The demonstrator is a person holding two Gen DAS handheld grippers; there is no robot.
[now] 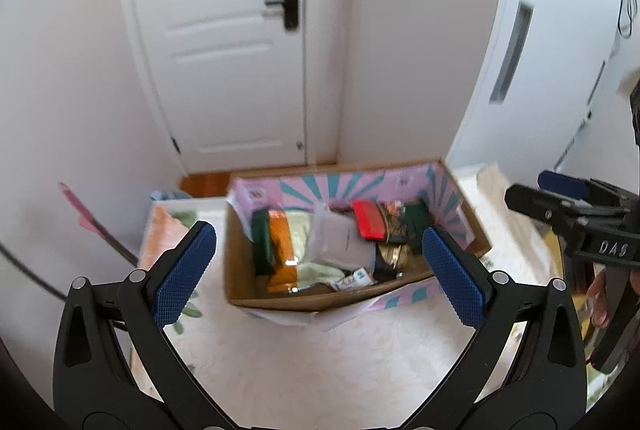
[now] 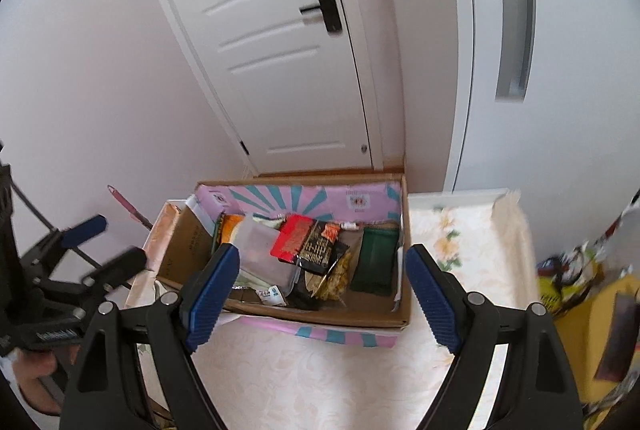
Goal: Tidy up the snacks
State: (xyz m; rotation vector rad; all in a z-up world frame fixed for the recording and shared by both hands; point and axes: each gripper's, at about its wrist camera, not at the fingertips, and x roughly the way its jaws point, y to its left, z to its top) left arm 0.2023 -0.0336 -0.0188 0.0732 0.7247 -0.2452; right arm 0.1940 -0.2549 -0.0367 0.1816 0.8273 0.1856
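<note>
Two grippers hang above a cardboard box [image 1: 460, 201] of snacks on a pale floral-cloth table [image 1: 320, 362]. Our left gripper [image 1: 320, 266] stands spread wide, nothing between its blue pads [image 1: 184, 270]; the box lies beyond and below the gap. Our right gripper [image 2: 320, 294] is likewise parted and empty, the box again ahead of its fingertips. Inside the box we note a red packet [image 2: 294, 240], a dark green pouch [image 2: 376, 258], an orange packet [image 1: 280, 242], a clear plastic bag [image 1: 340, 242], and a black-and-gold packet [image 2: 320, 250], all loosely heaped. More snack packets [image 2: 560, 282] lie blurred at the right edge, outside the box. Behind stands a white door [image 1: 224, 41].
</note>
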